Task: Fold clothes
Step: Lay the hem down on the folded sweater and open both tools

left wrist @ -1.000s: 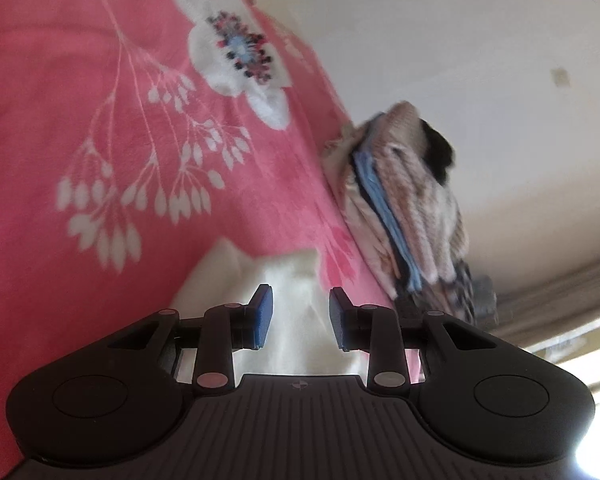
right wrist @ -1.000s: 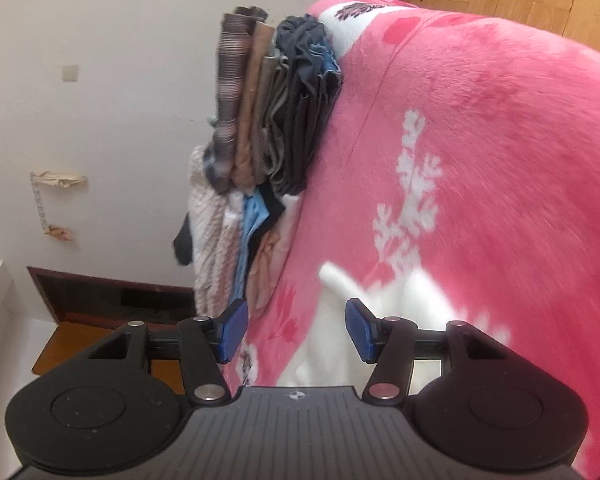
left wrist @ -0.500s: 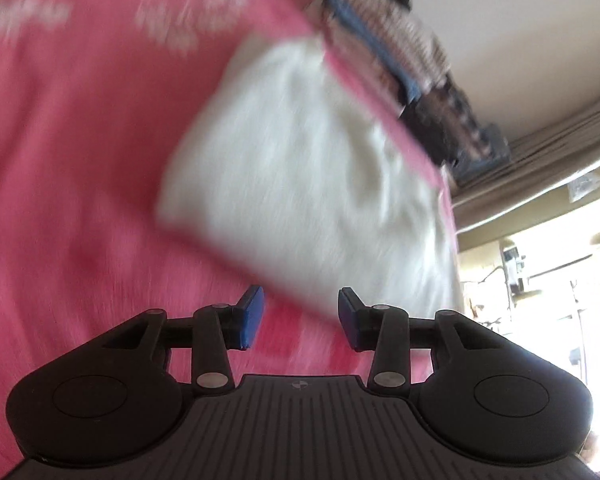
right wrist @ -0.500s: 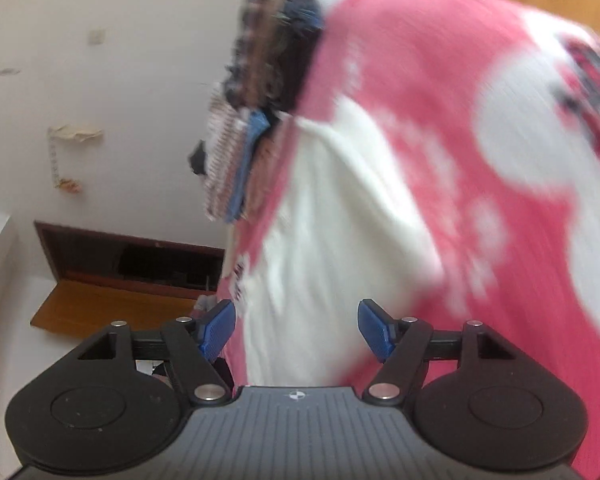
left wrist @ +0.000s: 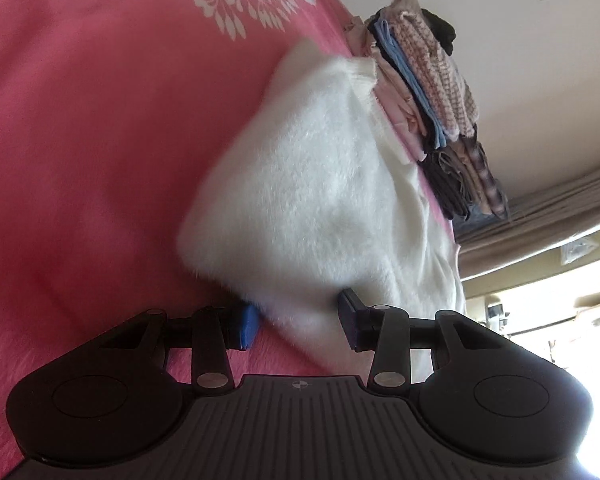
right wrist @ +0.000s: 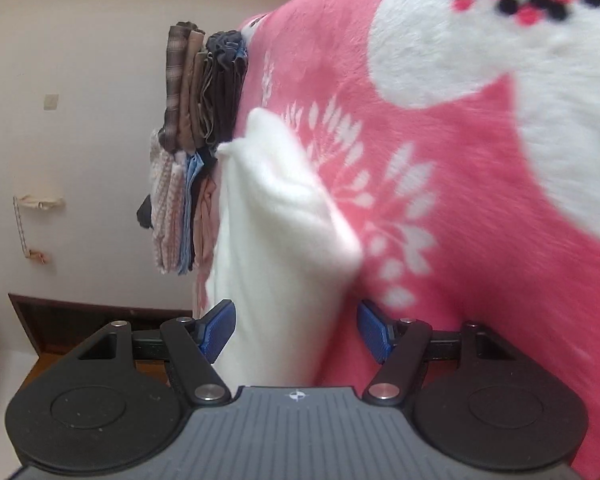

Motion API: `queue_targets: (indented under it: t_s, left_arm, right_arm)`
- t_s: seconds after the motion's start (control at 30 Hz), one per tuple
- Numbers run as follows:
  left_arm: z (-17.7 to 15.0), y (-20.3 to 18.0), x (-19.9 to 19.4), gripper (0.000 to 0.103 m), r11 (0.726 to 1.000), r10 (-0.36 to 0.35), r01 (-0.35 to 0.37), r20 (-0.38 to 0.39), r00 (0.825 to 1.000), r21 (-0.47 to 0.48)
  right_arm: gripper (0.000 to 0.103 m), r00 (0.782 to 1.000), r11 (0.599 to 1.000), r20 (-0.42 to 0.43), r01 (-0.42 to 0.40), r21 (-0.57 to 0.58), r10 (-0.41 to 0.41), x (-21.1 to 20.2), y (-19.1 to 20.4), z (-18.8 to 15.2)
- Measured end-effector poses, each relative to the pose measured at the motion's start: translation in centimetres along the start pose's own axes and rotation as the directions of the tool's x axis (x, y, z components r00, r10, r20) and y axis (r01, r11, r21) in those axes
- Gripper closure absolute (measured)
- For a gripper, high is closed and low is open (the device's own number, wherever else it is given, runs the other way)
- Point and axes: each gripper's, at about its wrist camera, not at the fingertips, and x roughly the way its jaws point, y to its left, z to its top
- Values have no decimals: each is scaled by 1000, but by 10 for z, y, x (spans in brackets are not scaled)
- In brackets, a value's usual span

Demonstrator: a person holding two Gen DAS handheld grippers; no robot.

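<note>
Nearest us, our left gripper gapes wide around the edge of the white sweater — pads not closed on it. Our right gripper is just as wide, gripping nothing. The sweater lies folded on the pink blanket (floral print); beyond it — folded stacks against the wall.

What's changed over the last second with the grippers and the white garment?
Both grippers, left gripper and right gripper, pulled back toward the near edge of the white garment, open jaws now straddling it. Nothing gripped yet. The folded stacks and pink blanket stayed put.
</note>
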Motion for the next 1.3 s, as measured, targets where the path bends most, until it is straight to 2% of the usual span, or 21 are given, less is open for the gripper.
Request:
queue_targets:
  t_s: [0.03,0.17,0.23,0.27,0.3,0.33,0.4,0.53,0.6,0.73,0.93,1.03,1.13,1.23,1.3]
  left_arm:
    - [1,-1,3,63,1000,-1,1,1,1000,4]
    - [1,-8,9,67,999,25,-27,34,999,45]
    - [1,-12,12,79,997,40,-44,52,998,67]
    - [-2,-17,11,81,993,64,-70,72,995,93]
    - [-5,-23,9,86,988,86,-97,92,992,118]
    - [-9,-28,4,91,983,105,-121,117,988,136]
    - [-16,-38,-10,93,977,113,-139,163,980,161]
    - [-21,-48,-43,94,973,63,-108,214,975,206]
    - [-22,-48,-57,94,977,48,-89,205,978,195]
    - [-46,-46,-84,94,970,58,-95,167,984,222]
    - [-102,-25,-141,94,944,107,-113,37,994,311]
    - [-124,-14,-166,94,935,132,-122,-9,991,332]
    - [-135,-5,-171,91,922,168,-146,-32,985,358]
    - [-141,0,-170,83,895,227,-192,-42,973,404]
    - [-145,3,-171,80,873,266,-221,-46,963,436]
  right_arm:
    - [34,1000,1000,-4,-3,-8,3,8,2,2]
    - [48,1000,1000,-9,8,-26,-9,36,8,9]
    - [61,1000,1000,-5,9,-10,-9,48,7,12]
    - [73,1000,1000,-6,4,2,-4,53,4,13]
    - [78,1000,1000,-4,0,15,0,55,2,14]
    - [79,1000,1000,5,4,2,-4,54,4,13]
    - [82,1000,1000,22,13,-28,-13,50,9,9]
    - [83,998,993,55,0,-119,7,34,28,-3]
    - [83,998,990,54,-22,-139,30,23,35,-8]
    - [84,999,991,38,-22,-134,27,-10,31,-26]
    - [83,1000,993,-4,8,-118,-9,-74,2,-63]
    - [83,999,997,-36,15,-81,-18,-104,-19,-82]
    - [83,997,999,-67,24,-44,-27,-133,-41,-100]
    - [77,991,996,-104,78,-42,-82,-138,-49,-99]
    - [66,984,985,-103,130,-113,-142,-152,-40,-97]
